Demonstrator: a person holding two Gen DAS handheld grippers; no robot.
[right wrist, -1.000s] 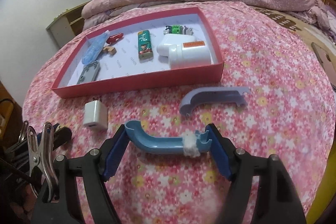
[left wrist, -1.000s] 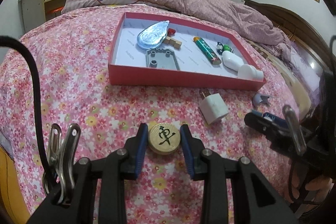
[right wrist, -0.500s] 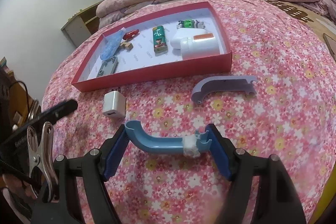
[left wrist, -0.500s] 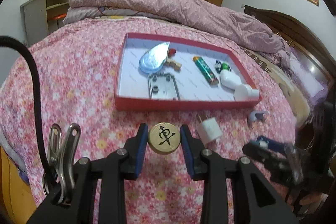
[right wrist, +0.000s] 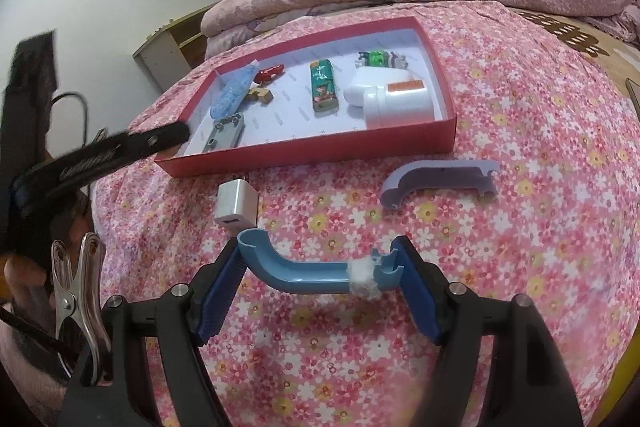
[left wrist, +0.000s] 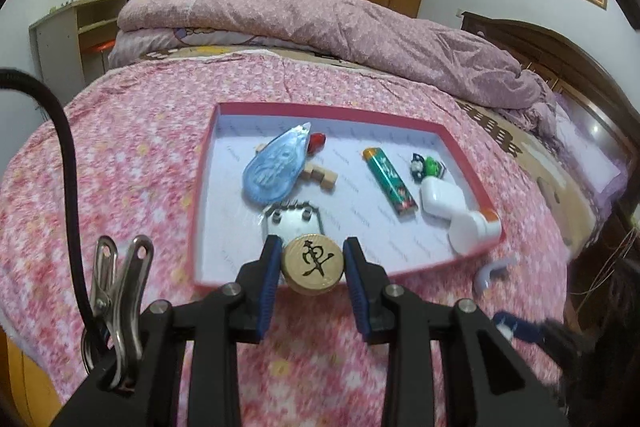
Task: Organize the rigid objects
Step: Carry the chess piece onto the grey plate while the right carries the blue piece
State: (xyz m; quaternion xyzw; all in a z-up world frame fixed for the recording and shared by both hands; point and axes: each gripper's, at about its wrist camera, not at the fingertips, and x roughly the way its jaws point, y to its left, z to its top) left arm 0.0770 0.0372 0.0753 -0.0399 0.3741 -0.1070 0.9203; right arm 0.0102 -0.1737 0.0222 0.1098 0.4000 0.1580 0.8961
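left gripper [left wrist: 313, 265]: clenched on wooden chess piece [left wrist: 312, 263], raised over near edge of red tray [left wrist: 460, 151] | white charger [right wrist: 236, 203]: on bed [right wrist: 520, 147], just before the tray's near edge | right gripper [right wrist: 316, 277]: grasps blue curved part [right wrist: 312, 273] by its ends, above the bed | lilac curved part [right wrist: 440, 179]: on the bed, near tray's right corner

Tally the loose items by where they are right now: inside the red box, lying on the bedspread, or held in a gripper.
In the red box: 8 (blue teardrop case, red piece, wooden blocks, grey plate, green lighter, green toy, white case, white bottle)
On the bedspread: 2 (white charger, lilac handle shell)
Held: 2 (wooden chess piece, blue handle shell)
Total: 12
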